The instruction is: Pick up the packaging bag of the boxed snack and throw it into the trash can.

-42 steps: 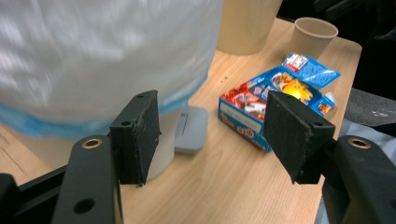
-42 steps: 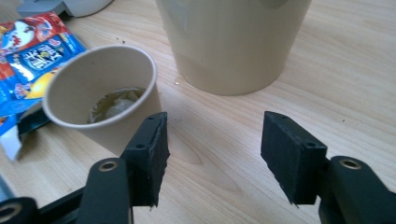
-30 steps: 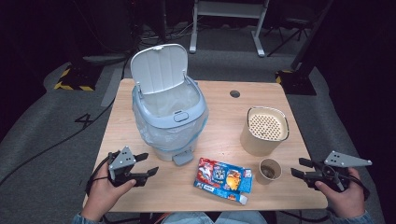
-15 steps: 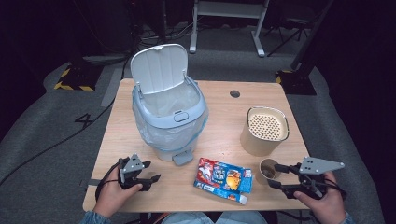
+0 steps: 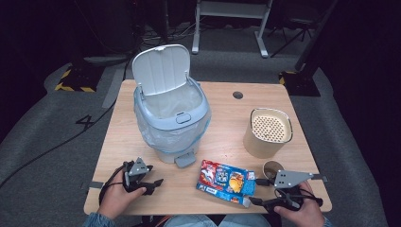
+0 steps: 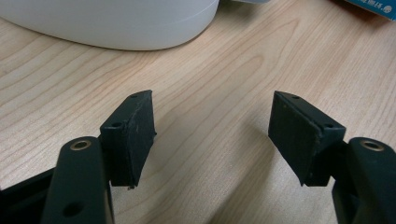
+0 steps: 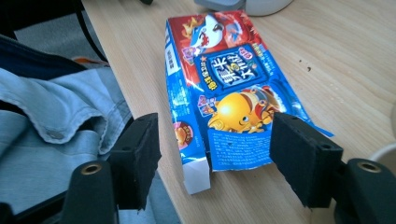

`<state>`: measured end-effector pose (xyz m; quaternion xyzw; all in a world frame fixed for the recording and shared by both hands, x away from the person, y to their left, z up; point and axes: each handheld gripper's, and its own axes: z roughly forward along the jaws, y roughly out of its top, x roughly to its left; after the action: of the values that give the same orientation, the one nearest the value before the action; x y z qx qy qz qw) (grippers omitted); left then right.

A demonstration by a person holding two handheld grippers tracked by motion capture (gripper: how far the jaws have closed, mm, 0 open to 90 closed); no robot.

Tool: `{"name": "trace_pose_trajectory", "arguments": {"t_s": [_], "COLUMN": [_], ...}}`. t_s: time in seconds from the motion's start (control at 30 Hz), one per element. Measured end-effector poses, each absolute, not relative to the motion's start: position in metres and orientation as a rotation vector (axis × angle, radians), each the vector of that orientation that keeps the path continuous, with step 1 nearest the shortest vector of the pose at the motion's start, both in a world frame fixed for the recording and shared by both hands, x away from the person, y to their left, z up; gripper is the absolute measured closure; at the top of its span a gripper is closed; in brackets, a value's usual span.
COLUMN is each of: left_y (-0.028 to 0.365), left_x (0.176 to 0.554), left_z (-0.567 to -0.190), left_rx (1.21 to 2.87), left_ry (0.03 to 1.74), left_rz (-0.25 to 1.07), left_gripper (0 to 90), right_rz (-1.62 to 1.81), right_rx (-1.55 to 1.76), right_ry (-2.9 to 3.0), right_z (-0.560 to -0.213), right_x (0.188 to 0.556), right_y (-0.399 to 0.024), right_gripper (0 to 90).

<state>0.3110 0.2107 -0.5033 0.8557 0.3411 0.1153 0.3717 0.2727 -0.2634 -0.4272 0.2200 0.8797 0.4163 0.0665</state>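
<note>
A flattened, colourful snack box point(image 5: 226, 182) lies on the wooden table point(image 5: 222, 123) near its front edge. My right gripper point(image 5: 255, 191) points left at the box's right end. In the right gripper view the gripper point(image 7: 215, 119) is open, its jaws have just been opening, and the box's point(image 7: 229, 88) near end lies between the pads, untouched. My left gripper point(image 5: 156, 186) rests low at the front left, aimed at the box. It stands open point(image 6: 212, 100) over bare wood, its jaws have just been opening, and nothing is between them.
A grey pedal bin point(image 5: 172, 118) with a plastic liner and raised lid stands at centre left; its base point(image 6: 116, 23) is just beyond the left jaws. A tan perforated canister point(image 5: 267, 132) and a small brown cup point(image 5: 273, 169) sit on the right.
My right gripper has moved left from the table's right edge to the box's end. The left gripper has sunk toward the tabletop. Both pairs of jaws stand a little wider.
</note>
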Motion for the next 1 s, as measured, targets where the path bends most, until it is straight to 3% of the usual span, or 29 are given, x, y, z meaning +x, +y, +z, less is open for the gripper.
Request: {"name": "trace_pose_trajectory", "arguments": {"t_s": [0.63,1.0], "left_y": [0.209,0.208], "left_x": [0.31,0.31], "left_z": [-0.504,-0.504], "left_rx": [2.201,2.211], "left_ry": [0.87,0.862], "left_rz": [0.306,0.313], "left_gripper": [30.5,29.7], "right_rz": [1.01,0.997], "right_rx": [0.531,0.545], "right_ry": [2.659,2.649], "right_z": [-0.459,-0.463], "right_x": [0.278,0.283], "right_y": [-0.24,-0.241], "right_gripper": [41.3,65.3]}}
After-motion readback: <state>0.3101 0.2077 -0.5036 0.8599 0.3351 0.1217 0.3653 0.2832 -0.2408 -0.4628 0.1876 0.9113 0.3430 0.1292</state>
